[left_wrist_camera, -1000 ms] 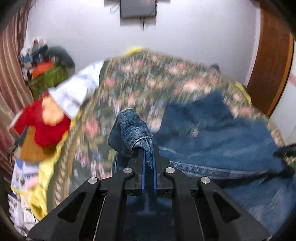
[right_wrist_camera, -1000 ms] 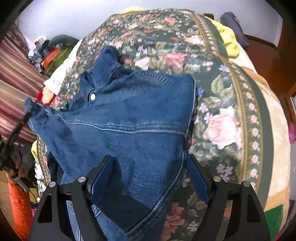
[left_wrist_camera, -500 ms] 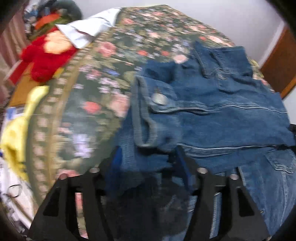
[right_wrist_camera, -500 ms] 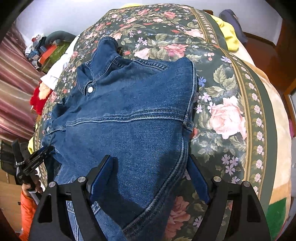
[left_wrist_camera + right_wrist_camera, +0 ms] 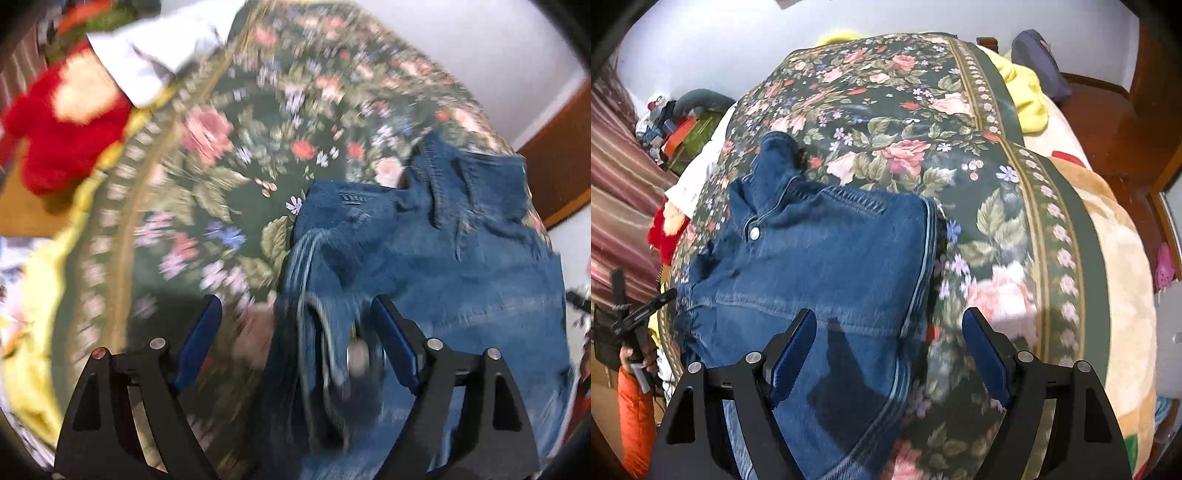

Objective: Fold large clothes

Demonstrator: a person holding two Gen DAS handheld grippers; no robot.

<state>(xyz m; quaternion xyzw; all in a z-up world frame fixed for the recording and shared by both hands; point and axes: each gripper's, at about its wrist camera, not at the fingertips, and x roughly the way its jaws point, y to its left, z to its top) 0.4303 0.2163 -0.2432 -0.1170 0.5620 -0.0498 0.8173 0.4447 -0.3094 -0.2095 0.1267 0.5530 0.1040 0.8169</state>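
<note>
bed [image 5: 1067, 236] under floral blanket [image 5: 894, 110]; denim jacket [image 5: 827, 258] flat on blanket, yellow cloth [image 5: 1027, 92] at far edge.

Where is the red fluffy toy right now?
The red toy sits at the far left of the left wrist view, off the flowery blanket's edge, beside a white cloth.

Denim jacket [image 5: 424, 266]: near hem cut off by frame edge, left-wrist view motion-blurred; metal button [image 5: 356, 354] smeared. Bedspread [image 5: 221, 177] pattern blurred.
</note>
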